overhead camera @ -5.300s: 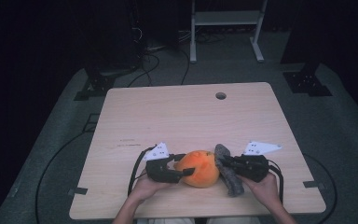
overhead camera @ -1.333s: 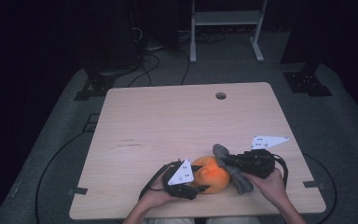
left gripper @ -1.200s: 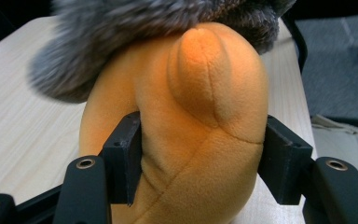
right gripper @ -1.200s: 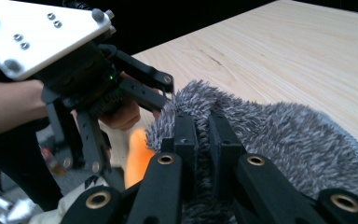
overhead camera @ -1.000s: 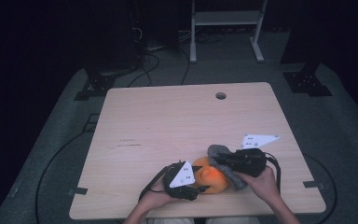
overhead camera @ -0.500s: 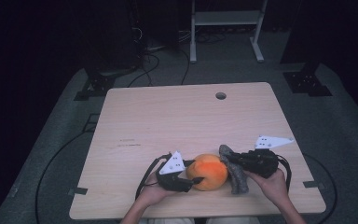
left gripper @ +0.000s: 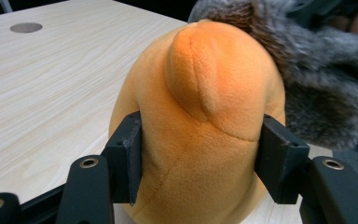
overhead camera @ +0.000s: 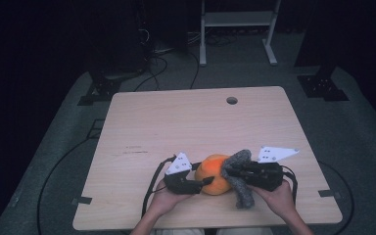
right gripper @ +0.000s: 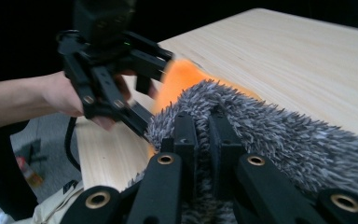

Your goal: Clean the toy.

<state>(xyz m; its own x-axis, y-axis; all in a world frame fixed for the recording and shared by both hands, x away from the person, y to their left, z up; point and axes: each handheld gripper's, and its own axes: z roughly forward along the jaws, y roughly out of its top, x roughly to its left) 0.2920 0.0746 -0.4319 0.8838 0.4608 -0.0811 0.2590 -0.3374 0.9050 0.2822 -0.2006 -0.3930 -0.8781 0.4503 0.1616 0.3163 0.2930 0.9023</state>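
Near the table's [overhead camera: 142, 112] front edge, the left gripper [left gripper: 200, 154] squeezed the orange plush toy [left gripper: 200, 121]; the right gripper [right gripper: 203, 140] pinched the grey furry cloth [right gripper: 279, 135] tight. Keeping the toy steady while rubbing gently seemed wise.

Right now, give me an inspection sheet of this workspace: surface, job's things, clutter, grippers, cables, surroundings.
Surface: light wooden table, round hole near the far edge, faint marks left of centre.
Job's things: orange plush toy at the near edge; grey fuzzy cloth lies against its right side and hangs down to the tabletop.
Clutter: nothing seen.
Grippers: left gripper shut on the orange plush toy, pads pressing into both its sides; right gripper shut on the grey fuzzy cloth.
Cables: black cable loops from the left gripper over the near edge; more lie on the floor beyond the table.
Surroundings: grey floor mat, white frame legs behind, dark room.
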